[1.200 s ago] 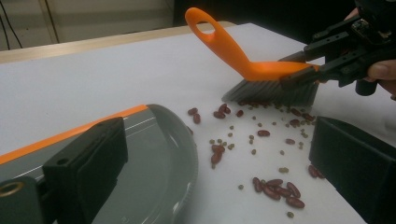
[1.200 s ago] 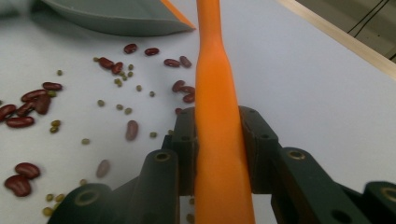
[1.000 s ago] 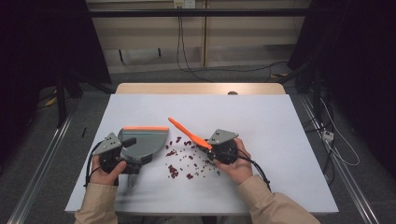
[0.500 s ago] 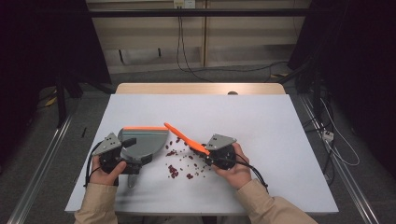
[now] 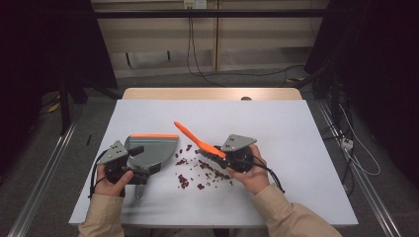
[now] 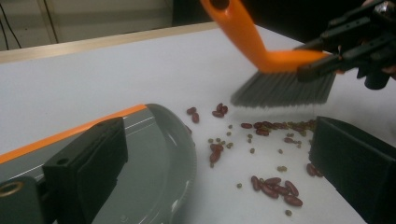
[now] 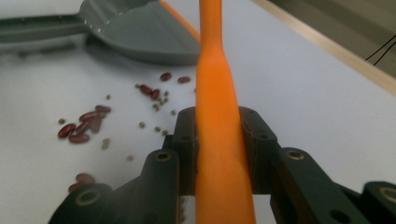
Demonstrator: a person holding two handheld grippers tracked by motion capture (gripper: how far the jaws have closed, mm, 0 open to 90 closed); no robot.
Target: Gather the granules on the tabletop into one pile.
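orange plastic brush [image 5: 197,140], light, stiff-handled, soft-bristled, sits pinched at its handle by the right gripper [image 5: 225,157]; left gripper [image 5: 129,165] probably clamps the dustpan [image 5: 153,150].

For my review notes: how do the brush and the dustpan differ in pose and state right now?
The brush is lifted, its orange handle slanting up off the table, while the dustpan lies flat on the table. The brush is clamped in the right gripper; the dustpan sits at the left gripper. The brush's grey bristles hang over the scattered beans; the dustpan lies beside them, no beans visible in it. Both are grey with orange parts.
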